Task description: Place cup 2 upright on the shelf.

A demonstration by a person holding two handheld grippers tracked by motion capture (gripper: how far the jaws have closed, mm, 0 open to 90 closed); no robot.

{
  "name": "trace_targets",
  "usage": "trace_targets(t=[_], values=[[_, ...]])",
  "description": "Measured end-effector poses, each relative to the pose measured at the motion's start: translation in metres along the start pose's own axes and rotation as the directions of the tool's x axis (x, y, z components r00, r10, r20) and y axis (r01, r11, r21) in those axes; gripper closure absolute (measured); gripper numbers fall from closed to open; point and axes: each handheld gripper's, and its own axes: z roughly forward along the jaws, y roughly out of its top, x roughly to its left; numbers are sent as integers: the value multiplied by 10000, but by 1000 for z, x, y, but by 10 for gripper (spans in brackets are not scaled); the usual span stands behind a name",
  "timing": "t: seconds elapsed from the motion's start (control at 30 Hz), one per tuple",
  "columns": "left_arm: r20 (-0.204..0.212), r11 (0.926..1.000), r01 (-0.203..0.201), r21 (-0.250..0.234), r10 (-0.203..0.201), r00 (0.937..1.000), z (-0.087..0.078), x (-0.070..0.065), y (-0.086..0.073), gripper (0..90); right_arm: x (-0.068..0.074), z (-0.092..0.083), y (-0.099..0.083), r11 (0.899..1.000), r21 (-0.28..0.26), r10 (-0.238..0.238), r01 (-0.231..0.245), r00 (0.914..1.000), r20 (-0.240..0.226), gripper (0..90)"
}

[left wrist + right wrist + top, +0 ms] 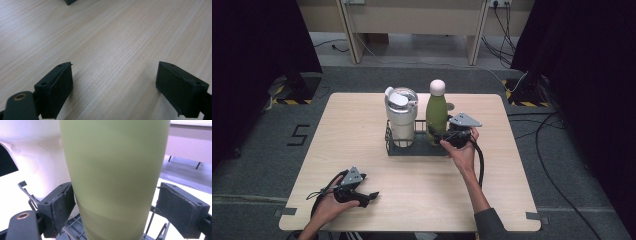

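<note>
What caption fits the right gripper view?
Right gripper straddles the green bottle in its wire rack, jaws slightly apart from it.

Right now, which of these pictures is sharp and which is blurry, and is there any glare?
High view: evenly lit table, dark surroundings, slightly soft. Left gripper view: wood grain crisp up close, the fingers casting soft shadows. Right gripper view: the green bottle is too close and blurred, and the white cup behind it is washed out by glare.

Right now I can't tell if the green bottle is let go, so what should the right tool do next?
Probably draw the right tool straight back: its jaws straddle the green bottle standing in the wire rack, a gap showing at one pad.
</note>
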Motion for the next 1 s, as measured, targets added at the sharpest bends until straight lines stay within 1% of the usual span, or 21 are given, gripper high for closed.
trace_targets(t=[0.13,0.2,0.37,0.43,0.6,0.67,0.73,0.93,1.0], values=[[2,10000,2,1,-2,10000,0,0,0,135,2,-5,0,10000,-47,-5,5,10000,72,150],[-1,10000,-2,0,2,10000,0,0,0,135,2,-9,1,9998,-121,-124,126,9997,189,149],[1,10000,1,2,-1,10000,0,0,0,135,4,-19,2,9996,-271,-13,17,9999,163,149],[3,10000,2,0,-2,10000,0,0,0,135,5,-22,1,9996,-286,-81,88,9997,229,149],[1,10000,0,2,0,10000,0,0,0,135,7,-32,-2,9991,-420,37,-24,9995,313,149],[2,10000,0,2,0,10000,0,0,0,135,7,-36,-4,9991,-416,-89,107,9991,423,149],[2,10000,2,1,-2,10000,0,0,0,135,7,-39,-4,9989,-465,7,11,9993,386,149],[2,10000,0,0,0,10000,0,0,0,135,9,-50,-5,9989,-457,-62,83,9989,462,149],[0,10000,-1,1,1,10000,0,0,0,135,9,-53,-6,9988,-487,20,3,9989,473,149]])
